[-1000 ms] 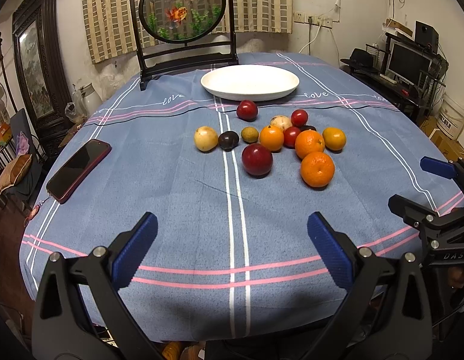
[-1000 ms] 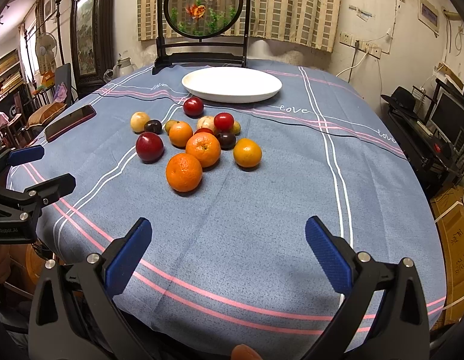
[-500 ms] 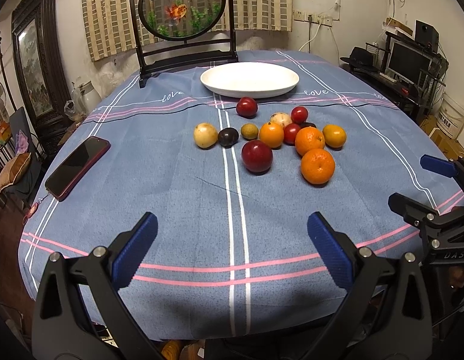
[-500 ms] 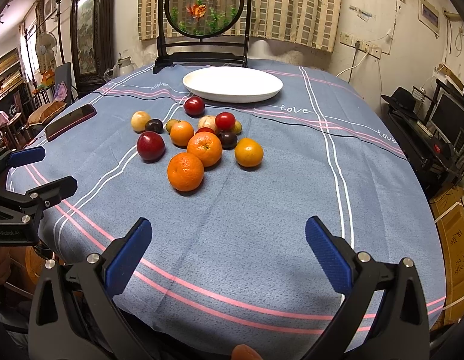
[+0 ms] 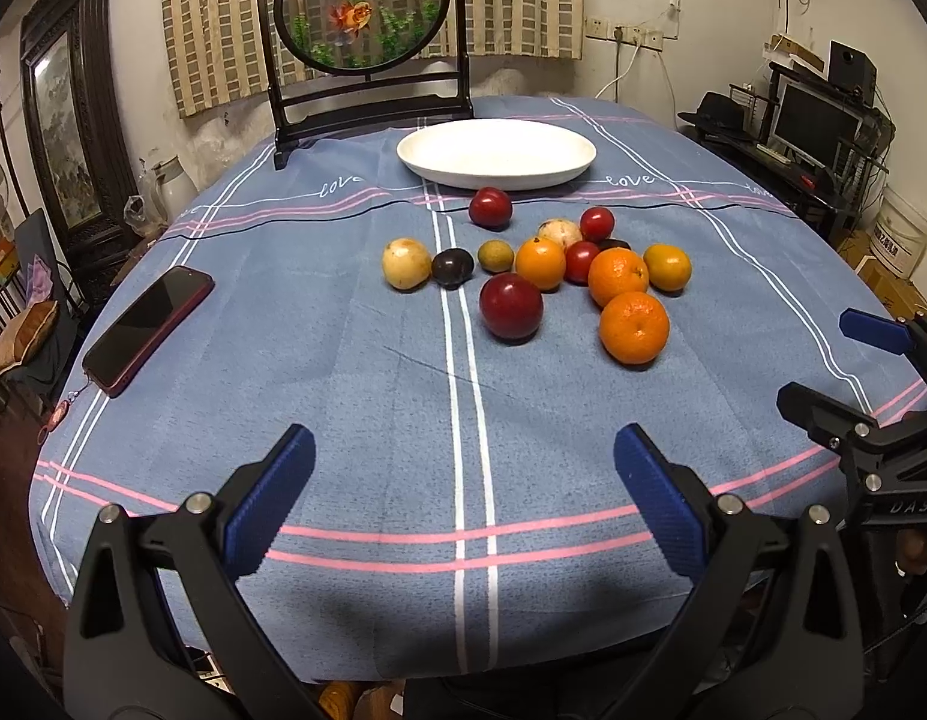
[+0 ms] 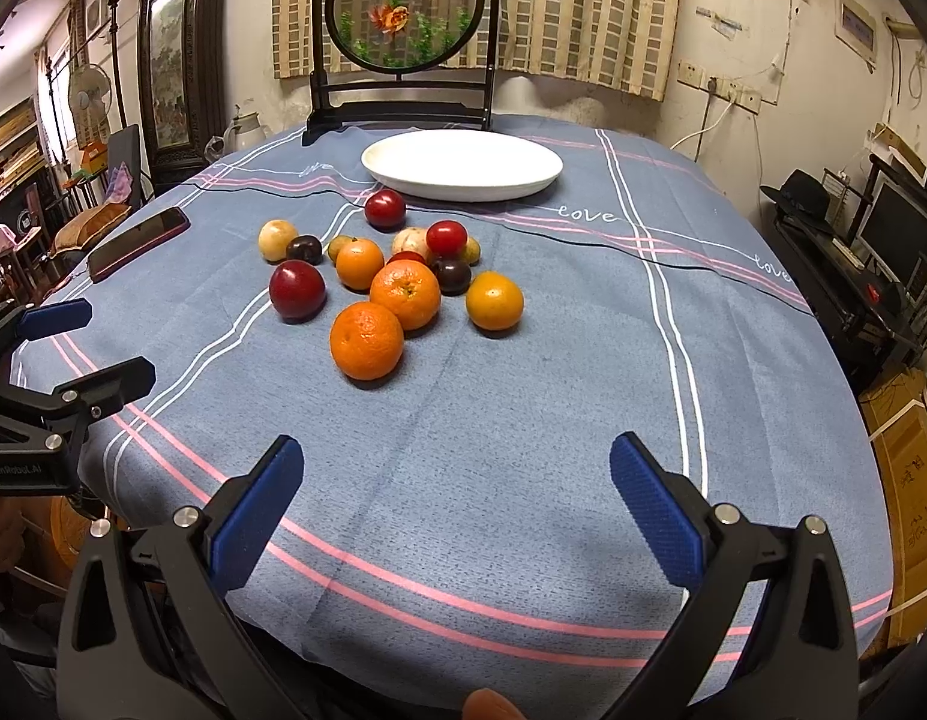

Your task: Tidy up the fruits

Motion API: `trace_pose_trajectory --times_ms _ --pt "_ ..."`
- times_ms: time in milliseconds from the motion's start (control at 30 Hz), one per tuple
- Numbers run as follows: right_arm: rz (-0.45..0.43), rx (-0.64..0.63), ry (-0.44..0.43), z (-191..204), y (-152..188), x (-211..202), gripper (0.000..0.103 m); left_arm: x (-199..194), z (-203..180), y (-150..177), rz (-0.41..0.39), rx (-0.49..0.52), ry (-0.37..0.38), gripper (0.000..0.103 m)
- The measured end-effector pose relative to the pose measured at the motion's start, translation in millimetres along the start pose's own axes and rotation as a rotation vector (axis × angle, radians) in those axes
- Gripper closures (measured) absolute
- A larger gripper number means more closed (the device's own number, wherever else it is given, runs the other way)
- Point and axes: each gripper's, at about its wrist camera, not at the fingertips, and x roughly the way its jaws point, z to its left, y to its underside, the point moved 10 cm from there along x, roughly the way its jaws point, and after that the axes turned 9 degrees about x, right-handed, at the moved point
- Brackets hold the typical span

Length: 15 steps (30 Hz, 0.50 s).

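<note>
Both claws wide and empty: left gripper (image 5: 463,498) and right gripper (image 6: 457,504) low in frame, well short of the fruit. Fruit cluster (image 6: 391,276) sits mid-frame on the cloth, white plate (image 6: 463,180) bare just above it, likely the drop spot. Nearest orange (image 6: 366,340) looks like the easy first grab.

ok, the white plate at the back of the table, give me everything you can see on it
The white plate is a wide, shallow oval dish with a low raised rim, plain glossy white, ceramic or plastic by its look. It is empty: no fruit in it yet. It sits flat on the blue striped tablecloth, towards the far side, just in front of the dark-framed goldfish screen. Nearest to it is a dark red fruit, lying just off its near rim; contact cannot be told.
</note>
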Motion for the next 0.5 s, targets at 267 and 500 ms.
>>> trace_pose_trajectory --times_ms 267,500 --pt "-0.022 0.022 -0.065 5 -2 4 0.001 6 2 0 -0.029 -0.017 0.035 0.002" --pt "0.1 0.087 -0.141 16 2 37 0.001 17 6 3 -0.048 -0.018 0.104 0.002"
